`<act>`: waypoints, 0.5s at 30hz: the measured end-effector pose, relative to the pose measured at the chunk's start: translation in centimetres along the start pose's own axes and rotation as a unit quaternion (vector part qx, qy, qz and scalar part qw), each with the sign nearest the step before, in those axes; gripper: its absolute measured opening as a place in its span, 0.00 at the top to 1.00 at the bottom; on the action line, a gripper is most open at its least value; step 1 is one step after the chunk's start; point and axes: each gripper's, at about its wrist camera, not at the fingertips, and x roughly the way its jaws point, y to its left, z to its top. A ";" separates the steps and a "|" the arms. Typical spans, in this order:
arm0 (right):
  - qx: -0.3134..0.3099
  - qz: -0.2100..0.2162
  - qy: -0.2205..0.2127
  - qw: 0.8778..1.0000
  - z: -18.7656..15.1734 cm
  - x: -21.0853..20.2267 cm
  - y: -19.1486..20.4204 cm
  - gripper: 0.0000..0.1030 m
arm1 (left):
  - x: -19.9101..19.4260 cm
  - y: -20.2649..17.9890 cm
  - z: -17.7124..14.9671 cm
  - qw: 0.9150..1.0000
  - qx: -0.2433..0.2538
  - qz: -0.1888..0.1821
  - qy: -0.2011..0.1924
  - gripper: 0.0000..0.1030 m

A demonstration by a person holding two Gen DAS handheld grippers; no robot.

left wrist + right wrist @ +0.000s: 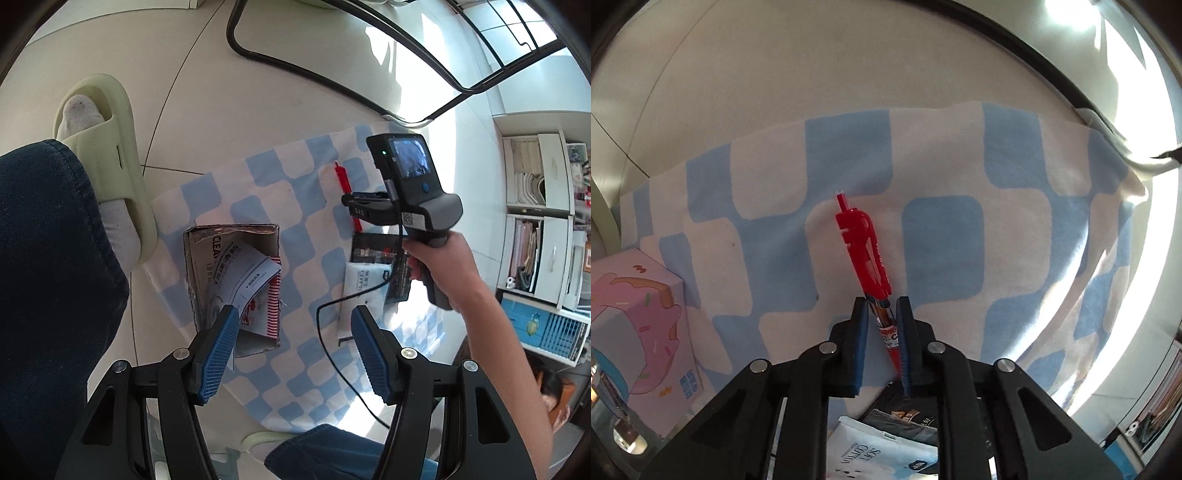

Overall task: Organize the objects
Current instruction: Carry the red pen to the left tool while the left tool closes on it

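Where the checked blue-and-white cloth (295, 206) is spread on the tiled floor (207, 92), a person's denim-clad leg (48, 258) and one pale slipper (107, 155) sit at the far left of the left wrist view, just beside the cloth's edge. Next comes one open cardboard box (232, 288), lying on the cloth with printed packets inside it — their number is hard to make out, since they overlap. The left gripper (295, 343) hangs above the cloth with its jaws spread wide and nothing between them; its left blue pad covers the near part of the box's contents. Further right lie two flat packets, a white one (360, 291) and a dark one (380, 258), touching each other and partly hidden by a black cable (325, 332) and the person's right hand (443, 266). That hand carries the right gripper (882, 314), which points straight down at one red pen (864, 251) lying on the cloth just beyond the packets. In the right wrist view the jaws stand narrowly on either side of the pen's lower barrel, the right pad against it and the left with a sliver of gap, so a firm grip cannot be confirmed. The pen's tip end is hidden behind the pads. A pink printed box (639, 332) is cut off at that view's left edge.
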 end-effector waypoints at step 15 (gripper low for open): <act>0.258 0.133 -0.325 0.900 -22.2 -18.2 6.0 0.88 | -2.1 -3.1 -4.8 0.986 0.152 -0.067 0.002 0.40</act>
